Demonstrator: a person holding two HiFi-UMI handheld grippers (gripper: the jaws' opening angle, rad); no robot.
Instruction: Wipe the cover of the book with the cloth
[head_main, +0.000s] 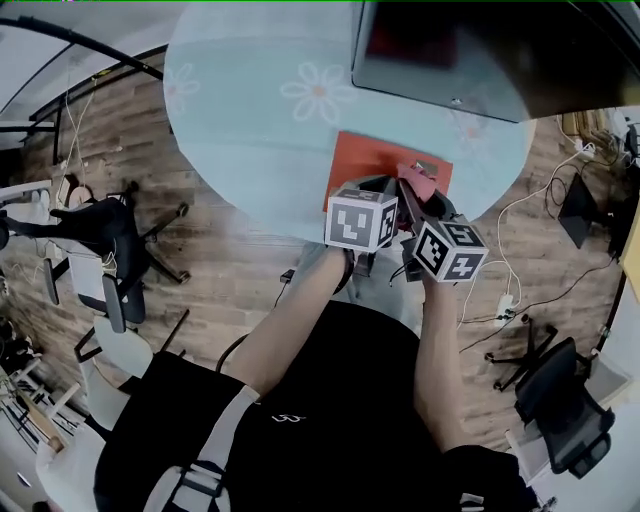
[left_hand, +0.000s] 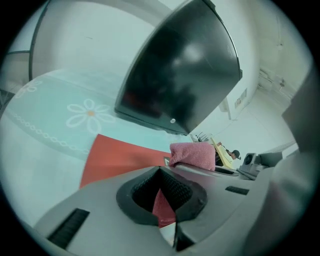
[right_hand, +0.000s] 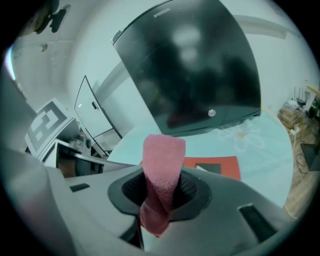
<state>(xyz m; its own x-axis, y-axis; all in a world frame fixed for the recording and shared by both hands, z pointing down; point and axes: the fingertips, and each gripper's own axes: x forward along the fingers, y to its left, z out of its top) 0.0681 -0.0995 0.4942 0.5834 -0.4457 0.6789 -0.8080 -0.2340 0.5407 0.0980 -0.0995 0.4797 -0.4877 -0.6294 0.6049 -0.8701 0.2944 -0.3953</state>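
The round flowered table (head_main: 240, 130) carries one dark monitor (head_main: 470, 50) beyond the book. I count one red book (head_main: 365, 160), lying flat at the table's near edge with its long axis across me. My left gripper (left_hand: 162, 205) sits at the book's near edge, its jaws closed on a red sliver that I take to be the book. My right gripper (right_hand: 157, 200), just beside it, pinches the one pink cloth (right_hand: 161, 170). The bare cover lies ahead and to the left of the cloth, so the right gripper is placed to wipe.

A round pale-blue table (head_main: 250, 130) carries a red book (head_main: 365, 165) and a dark monitor (head_main: 450, 50).
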